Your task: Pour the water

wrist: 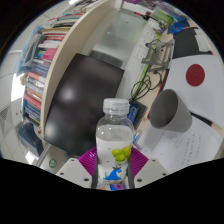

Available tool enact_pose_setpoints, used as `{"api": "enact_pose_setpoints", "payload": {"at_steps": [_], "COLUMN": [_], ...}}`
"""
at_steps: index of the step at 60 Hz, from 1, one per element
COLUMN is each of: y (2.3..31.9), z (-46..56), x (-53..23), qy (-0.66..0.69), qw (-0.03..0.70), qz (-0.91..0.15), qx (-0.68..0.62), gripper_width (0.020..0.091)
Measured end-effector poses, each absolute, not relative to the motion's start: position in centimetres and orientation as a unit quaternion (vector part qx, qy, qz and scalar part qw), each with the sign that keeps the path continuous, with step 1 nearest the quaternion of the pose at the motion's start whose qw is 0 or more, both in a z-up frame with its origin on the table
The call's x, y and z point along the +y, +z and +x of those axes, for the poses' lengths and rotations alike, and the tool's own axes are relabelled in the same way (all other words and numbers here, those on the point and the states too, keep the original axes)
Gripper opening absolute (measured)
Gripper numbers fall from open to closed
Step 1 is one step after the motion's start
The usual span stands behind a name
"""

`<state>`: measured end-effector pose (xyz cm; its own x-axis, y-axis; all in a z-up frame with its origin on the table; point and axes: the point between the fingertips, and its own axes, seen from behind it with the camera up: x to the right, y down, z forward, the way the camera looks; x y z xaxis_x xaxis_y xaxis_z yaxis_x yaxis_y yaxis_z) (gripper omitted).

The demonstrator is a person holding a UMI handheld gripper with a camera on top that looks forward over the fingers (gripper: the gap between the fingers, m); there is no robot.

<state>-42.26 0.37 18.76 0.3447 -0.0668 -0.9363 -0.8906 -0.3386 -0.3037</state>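
Office clutter fills what I can see from the camera: a pale desk stretching away, with shelves along its left side. Starting at my gripper, the fingers themselves are mostly hidden at the near edge, but I can make out a purple pad on the left and a sliver of another on the right, each lying against a side of the water bottle. From this I read the tongs as closed on the bottle, holding it upright between them. The bottle is clear plastic with a white cap still on top, and a label showing green fruit and blue print.

Just beyond the bottle, to the right, a dark grey cup stands on the desk with its opening tilted toward me. It is near the bottle but apart from it. Below and right of the cup lie white papers with printed lines. Farther right is a white sheet or box bearing a red circle.

Left of the bottle and beyond it sits a large black panel, flat and glossy; I cannot tell whether it is a screen or a mat. On the far left, a curved shelf holds a row of books standing on edge. At the far end of the desk, I see green cables and small mixed items too indistinct to name.
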Motion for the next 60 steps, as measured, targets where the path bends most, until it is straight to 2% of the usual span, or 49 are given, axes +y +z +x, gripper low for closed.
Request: {"api": "enact_pose_setpoints", "payload": {"at_steps": [5,6,15,16,28,41,48,51,52,54,55,60], "y": [18.8,18.1,19.8,19.0,20.4,20.8,22.0,22.0,23.5,22.6,24.1,23.2], "z": [-42.2,-41.3,-40.2,-39.6,-39.0,-39.2,-40.5,-40.7,-40.9,-40.5,-39.0,-35.6], "x": [0.5,0.9,1.5,1.6,2.9,3.2,2.4,1.8,1.1,0.9,1.3,1.3], "qy": [0.486,0.492,0.544,0.549,0.608,0.622,0.604,0.581,0.576,0.542,0.524,0.415], "qw": [0.414,0.408,0.369,0.363,0.296,0.254,0.276,0.312,0.322,0.354,0.369,0.453], "qz": [-0.661,-0.656,-0.591,-0.584,-0.494,-0.472,-0.544,-0.592,-0.604,-0.642,-0.657,-0.726], "qx": [0.395,0.402,0.468,0.475,0.546,0.571,0.512,0.463,0.448,0.411,0.398,0.308], "gripper_width": [0.0424,0.0424,0.0426,0.0424,0.0422,0.0424,0.0424,0.0424,0.0425,0.0425,0.0426,0.0425]}}
